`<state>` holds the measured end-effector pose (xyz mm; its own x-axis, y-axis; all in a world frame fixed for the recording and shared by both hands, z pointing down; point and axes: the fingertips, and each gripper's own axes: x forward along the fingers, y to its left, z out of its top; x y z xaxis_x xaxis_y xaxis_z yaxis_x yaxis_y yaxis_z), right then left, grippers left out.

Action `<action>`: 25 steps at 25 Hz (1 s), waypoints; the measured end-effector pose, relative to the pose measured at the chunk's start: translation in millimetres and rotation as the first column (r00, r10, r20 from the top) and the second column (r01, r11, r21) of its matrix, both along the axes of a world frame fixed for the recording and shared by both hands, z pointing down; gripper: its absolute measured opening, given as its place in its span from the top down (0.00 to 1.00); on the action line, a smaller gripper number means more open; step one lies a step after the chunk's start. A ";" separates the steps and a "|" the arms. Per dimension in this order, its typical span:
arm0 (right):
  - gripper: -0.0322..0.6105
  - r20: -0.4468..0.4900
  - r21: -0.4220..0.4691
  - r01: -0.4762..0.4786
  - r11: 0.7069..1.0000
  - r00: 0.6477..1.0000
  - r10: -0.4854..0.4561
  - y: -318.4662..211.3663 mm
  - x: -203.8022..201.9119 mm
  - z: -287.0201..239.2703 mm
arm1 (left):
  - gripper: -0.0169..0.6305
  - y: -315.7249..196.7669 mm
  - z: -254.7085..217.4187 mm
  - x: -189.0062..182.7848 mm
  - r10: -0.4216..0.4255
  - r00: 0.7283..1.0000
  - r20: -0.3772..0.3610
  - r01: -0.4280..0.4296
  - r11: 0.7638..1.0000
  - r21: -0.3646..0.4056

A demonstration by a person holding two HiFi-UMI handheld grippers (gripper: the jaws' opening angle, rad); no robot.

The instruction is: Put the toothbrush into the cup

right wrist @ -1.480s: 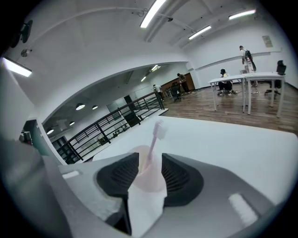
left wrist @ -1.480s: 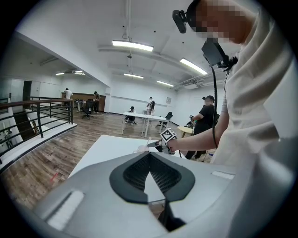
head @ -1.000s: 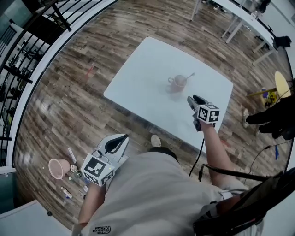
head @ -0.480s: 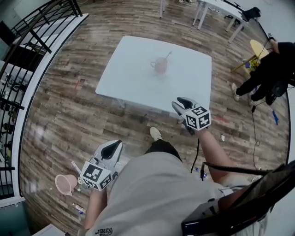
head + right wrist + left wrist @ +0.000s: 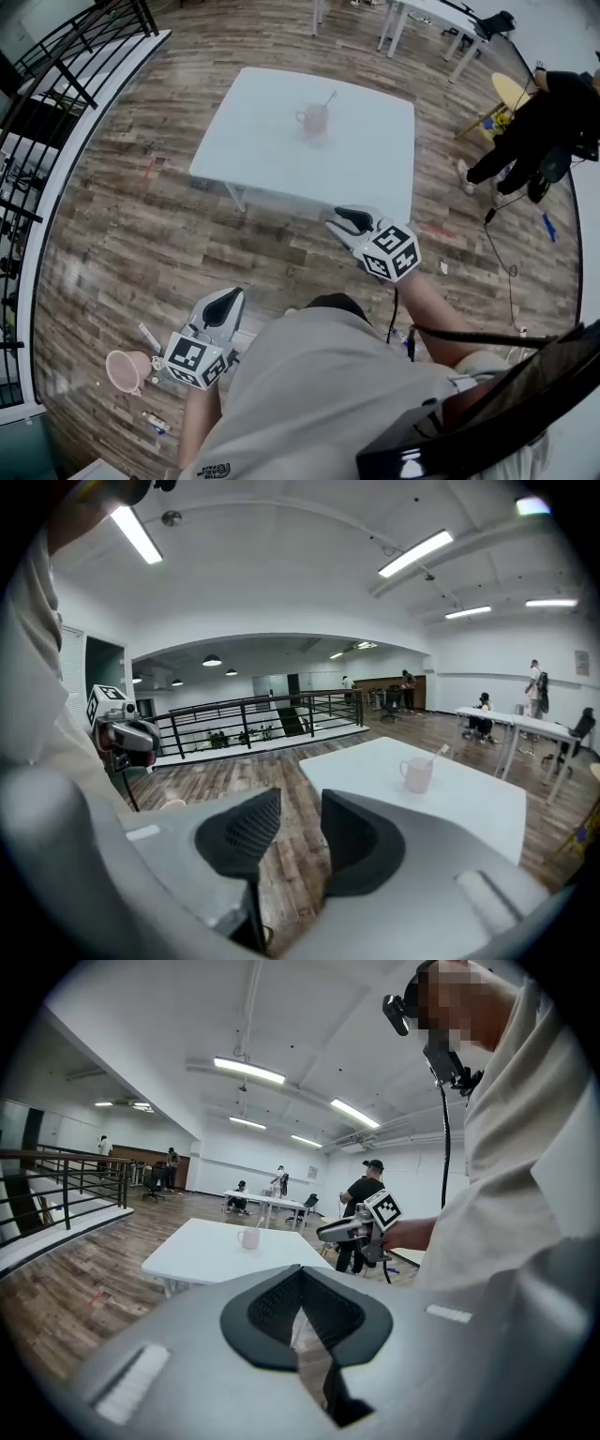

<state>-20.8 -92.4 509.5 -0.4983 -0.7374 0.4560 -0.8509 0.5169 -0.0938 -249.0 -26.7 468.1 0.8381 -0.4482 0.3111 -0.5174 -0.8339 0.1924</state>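
A pink cup stands on the white table, and the toothbrush leans out of it. Both grippers hang off the table, over the wooden floor. My right gripper is near the table's front edge, its jaws a little apart with nothing between them. My left gripper is low at my left side, shut and empty. In the right gripper view the cup and the toothbrush lie beyond the right gripper. The left gripper view shows the left gripper, and the cup far off.
A second pink cup and small scattered items lie on the floor by my left side. A black railing runs along the left. A person in black stands at the right near a yellow stool. More tables stand at the back.
The table and cup have drawn farther away in the head view. My right gripper has come back from above the table to beyond its front edge. The left gripper stayed low.
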 end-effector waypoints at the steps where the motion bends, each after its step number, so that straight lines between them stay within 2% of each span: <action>1: 0.74 -0.010 0.011 0.022 1.000 1.000 -0.022 3.1 -7.2 -4.7 | 0.97 3.4 2.2 -2.2 -0.008 1.000 -0.002 0.008 1.000 -0.005; 7: 0.74 -0.055 0.068 0.112 0.991 0.993 -0.109 29.3 -27.0 -32.4 | 0.97 17.8 9.1 3.8 -0.023 1.000 -0.007 0.023 0.999 -0.025; 12: 0.74 -0.024 0.127 0.154 0.980 0.988 -0.153 58.2 -22.3 -56.7 | 0.97 29.6 9.7 36.6 0.019 1.000 0.021 -0.019 1.000 -0.007; 17: 0.74 -0.042 0.181 0.186 0.966 0.983 -0.181 96.5 -3.8 -73.0 | 0.97 48.5 -7.0 85.6 0.077 0.995 0.071 -0.082 0.994 0.071; 25: 0.74 -0.023 0.199 0.166 0.966 0.986 -0.165 161.8 51.0 -78.1 | 0.97 101.7 -14.1 148.5 0.115 0.991 0.066 -0.120 0.991 0.066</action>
